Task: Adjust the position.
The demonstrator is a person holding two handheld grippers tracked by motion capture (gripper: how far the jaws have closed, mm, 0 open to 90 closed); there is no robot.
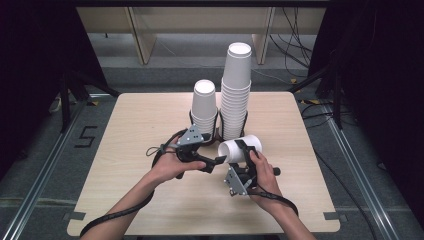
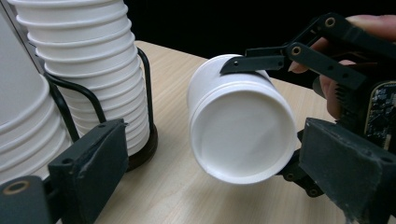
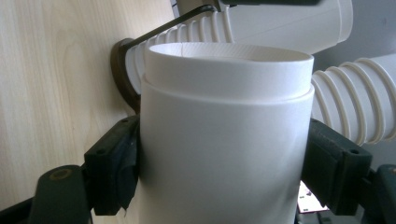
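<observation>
The right gripper (image 1: 243, 152) clamps a white paper cup (image 1: 239, 148) between both jaws, just above the table (image 1: 125, 150), at about 5 o'clock from the tall stack (image 1: 236, 92). The cup lies on its side, long axis running from 10 o'clock to 4 o'clock in the high view, base toward the left gripper (image 1: 216, 161). That gripper's jaws stand wide apart, empty, either side of the base. A short stack (image 1: 204, 107) stands at 9 o'clock of the tall one, each in a wire holder (image 2: 88, 100).
</observation>
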